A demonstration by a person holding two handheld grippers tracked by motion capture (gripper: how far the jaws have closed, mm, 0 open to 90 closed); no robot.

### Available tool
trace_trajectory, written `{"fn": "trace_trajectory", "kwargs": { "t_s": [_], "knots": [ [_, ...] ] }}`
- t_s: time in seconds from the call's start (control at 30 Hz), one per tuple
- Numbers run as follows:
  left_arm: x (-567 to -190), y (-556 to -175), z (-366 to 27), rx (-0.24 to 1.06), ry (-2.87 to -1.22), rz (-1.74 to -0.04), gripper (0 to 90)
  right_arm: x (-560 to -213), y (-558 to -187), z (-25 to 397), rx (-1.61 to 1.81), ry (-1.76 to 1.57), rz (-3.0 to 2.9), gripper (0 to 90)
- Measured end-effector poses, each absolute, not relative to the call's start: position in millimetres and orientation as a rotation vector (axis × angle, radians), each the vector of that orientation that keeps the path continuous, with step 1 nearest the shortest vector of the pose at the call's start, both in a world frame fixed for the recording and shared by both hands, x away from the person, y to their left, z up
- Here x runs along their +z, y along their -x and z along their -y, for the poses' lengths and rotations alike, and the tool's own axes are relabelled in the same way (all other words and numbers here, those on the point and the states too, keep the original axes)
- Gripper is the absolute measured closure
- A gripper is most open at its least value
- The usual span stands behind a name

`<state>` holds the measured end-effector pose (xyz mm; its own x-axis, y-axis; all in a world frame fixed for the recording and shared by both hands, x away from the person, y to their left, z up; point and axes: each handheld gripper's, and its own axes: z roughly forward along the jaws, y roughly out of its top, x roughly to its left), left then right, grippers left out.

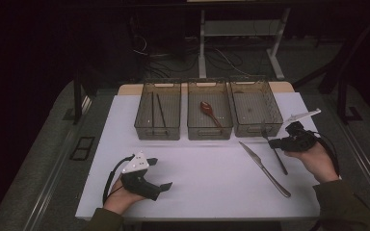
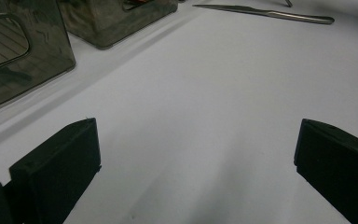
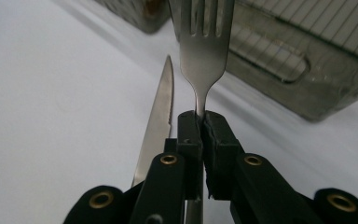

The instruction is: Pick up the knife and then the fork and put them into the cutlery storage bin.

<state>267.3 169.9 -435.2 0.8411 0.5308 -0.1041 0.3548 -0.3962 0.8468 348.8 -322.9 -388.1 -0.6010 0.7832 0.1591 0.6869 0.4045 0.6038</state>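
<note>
Nearest the camera, at the near left corner of the white table (image 1: 197, 183): left tongs (image 1: 159, 174), jaws spread wide, holding nothing, hand resting low. Toward the right edge: right tongs (image 3: 200, 122) clamped on the fork (image 3: 204, 42) at its neck, tines toward the rightmost bin (image 1: 253, 108). Just beside it, a knife (image 1: 264, 168) lying flat. Along the far edge, three bins; beyond, a dark floor with cables.

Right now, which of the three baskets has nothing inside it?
The right basket, nearest the right gripper. The middle basket holds a spoon; the left basket holds chopsticks.
</note>
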Motion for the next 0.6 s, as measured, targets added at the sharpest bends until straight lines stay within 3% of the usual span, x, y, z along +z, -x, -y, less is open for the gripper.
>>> {"fn": "trace_trajectory", "kwargs": {
  "t_s": [0.6],
  "knots": [
    [-436,-267,-169,0.22,-2.024,-0.652,0.0,-375,-344,339,1.227,-1.312,-2.336,85.1]
  ]
}}
